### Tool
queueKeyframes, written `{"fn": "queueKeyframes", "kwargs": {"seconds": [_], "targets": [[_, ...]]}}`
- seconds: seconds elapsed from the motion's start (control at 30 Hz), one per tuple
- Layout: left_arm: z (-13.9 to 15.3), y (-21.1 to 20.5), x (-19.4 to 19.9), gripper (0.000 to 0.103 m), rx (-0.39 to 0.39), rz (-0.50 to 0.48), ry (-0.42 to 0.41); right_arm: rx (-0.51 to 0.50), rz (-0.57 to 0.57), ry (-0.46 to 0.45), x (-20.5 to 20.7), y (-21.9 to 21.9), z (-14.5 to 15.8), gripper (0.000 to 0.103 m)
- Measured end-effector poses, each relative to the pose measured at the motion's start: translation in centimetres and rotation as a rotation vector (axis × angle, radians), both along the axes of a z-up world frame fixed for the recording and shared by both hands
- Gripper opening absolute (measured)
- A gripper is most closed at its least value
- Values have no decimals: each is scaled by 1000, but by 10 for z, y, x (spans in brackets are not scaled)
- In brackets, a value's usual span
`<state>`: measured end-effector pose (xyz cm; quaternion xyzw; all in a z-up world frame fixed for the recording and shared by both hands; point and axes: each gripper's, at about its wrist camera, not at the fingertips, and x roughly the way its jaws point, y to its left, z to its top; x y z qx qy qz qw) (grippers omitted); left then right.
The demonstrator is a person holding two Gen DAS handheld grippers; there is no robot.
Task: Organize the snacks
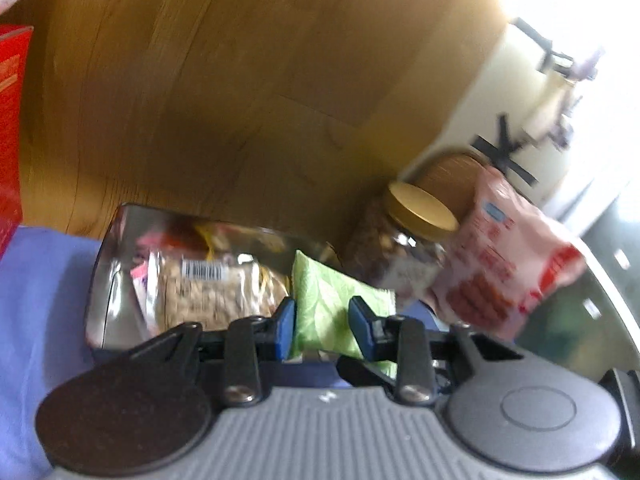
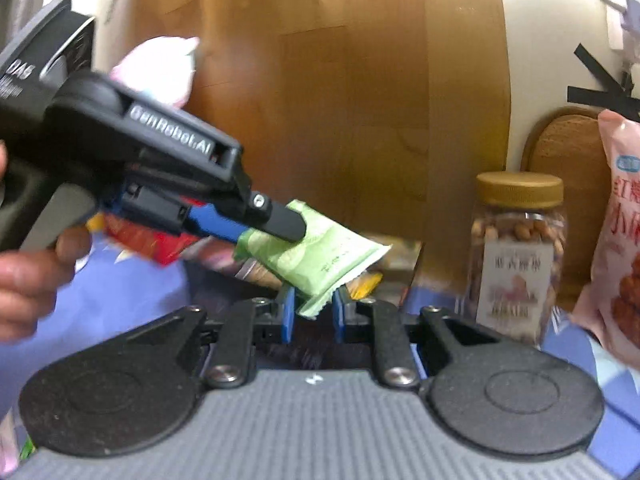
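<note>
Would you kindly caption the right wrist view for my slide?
Left gripper holds a green packet above the right gripper; nut jar beside.

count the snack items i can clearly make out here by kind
green snack packet: 1
gold-lidded jar of nuts: 1
pink snack bag: 1
clear bin of mixed packets: 1
red box: 1
total: 5

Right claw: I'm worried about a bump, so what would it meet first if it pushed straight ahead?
The green packet, held by the left claw, already has its corner between the right claw fingers.
</note>
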<state>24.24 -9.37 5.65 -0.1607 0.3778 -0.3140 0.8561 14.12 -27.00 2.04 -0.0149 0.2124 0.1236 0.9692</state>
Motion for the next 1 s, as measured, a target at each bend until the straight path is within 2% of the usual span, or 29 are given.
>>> {"fn": "queueKeyframes", "kwargs": {"seconds": [0.03,0.1,0.2,0.23,0.4,0.53,0.67,0.73,0.83,1.0], "targets": [[-3,-4,6,29,5,5,4,-16,-17,4,6,1,-2,29],[-13,-11,14,29,12,10,26,-51,-59,17,20,-1,-8,30],[-26,-20,16,32,42,21,51,-80,-142,-7,18,-9,-11,46],[-28,-19,14,32,47,24,49,-53,-153,-14,13,-16,-10,49],[-22,-1,-7,32,33,12,19,86,-168,4,-25,-41,-10,49],[-21,30,-42,32,17,-31,17,217,-106,98,-64,-48,-28,49],[-35,54,-78,32,60,-82,67,297,29,190,-103,-27,-40,49],[-48,63,-95,37,86,-106,106,313,105,213,-118,-10,-45,49],[-59,69,-112,40,106,-142,129,310,189,245,-131,12,-47,49],[-70,59,-123,40,115,-193,160,182,219,262,-129,46,-53,49]]}}
